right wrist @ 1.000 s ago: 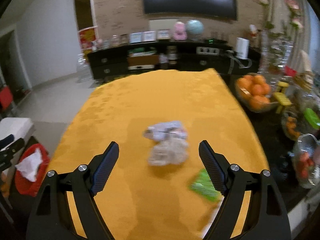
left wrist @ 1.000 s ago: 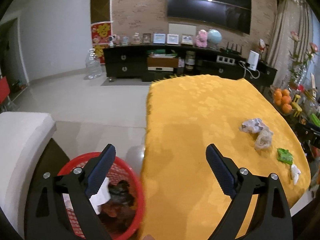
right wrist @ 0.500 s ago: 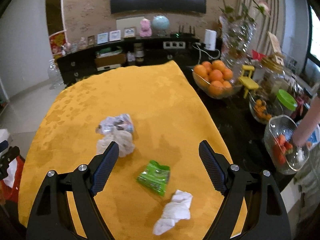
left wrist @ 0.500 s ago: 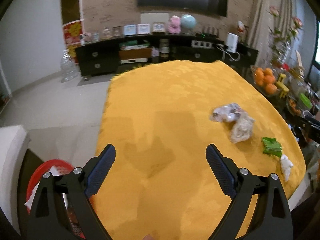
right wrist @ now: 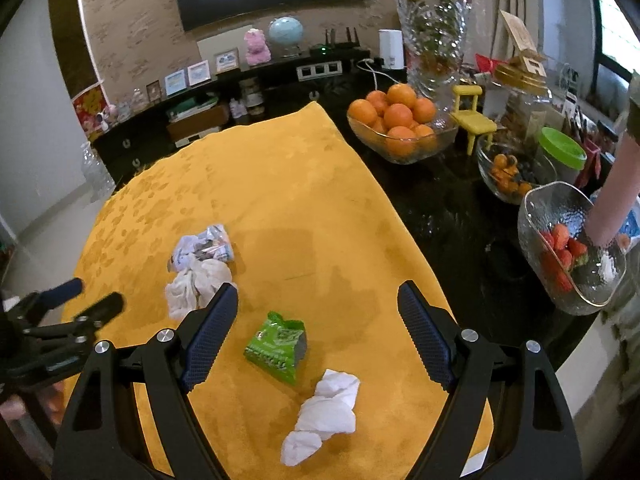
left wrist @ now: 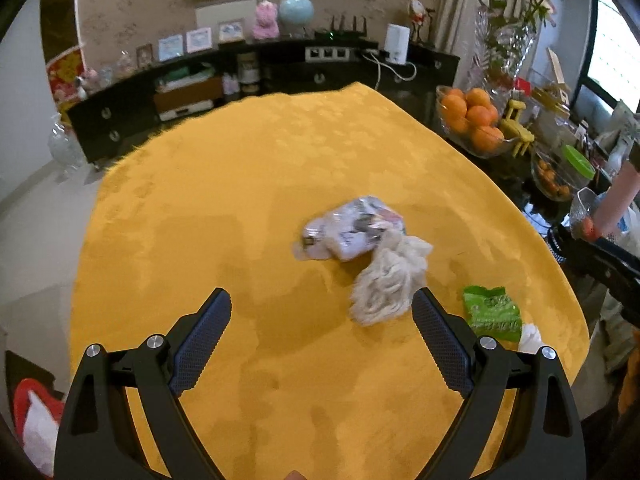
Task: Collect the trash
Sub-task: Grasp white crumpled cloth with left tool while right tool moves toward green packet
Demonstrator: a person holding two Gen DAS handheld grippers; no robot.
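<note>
Trash lies on the yellow tablecloth: a crumpled printed wrapper, a beige wad of paper touching it, a green packet and a white tissue. My left gripper is open and empty above the cloth, with the beige wad just inside its right finger. My right gripper is open and empty, with the green packet and white tissue lying between its fingers below it. The red basket shows at the bottom left of the left wrist view.
A glass bowl of oranges, a flower vase, a small yellow chair, jars and a bowl of strawberries crowd the dark tabletop at the right. A person's arm reaches by the strawberry bowl. A TV cabinet lines the far wall.
My left gripper swung right from the red basket over the cloth toward the wrapper and wad. My right gripper shifted right and lower, from the wad to the green packet and tissue.
</note>
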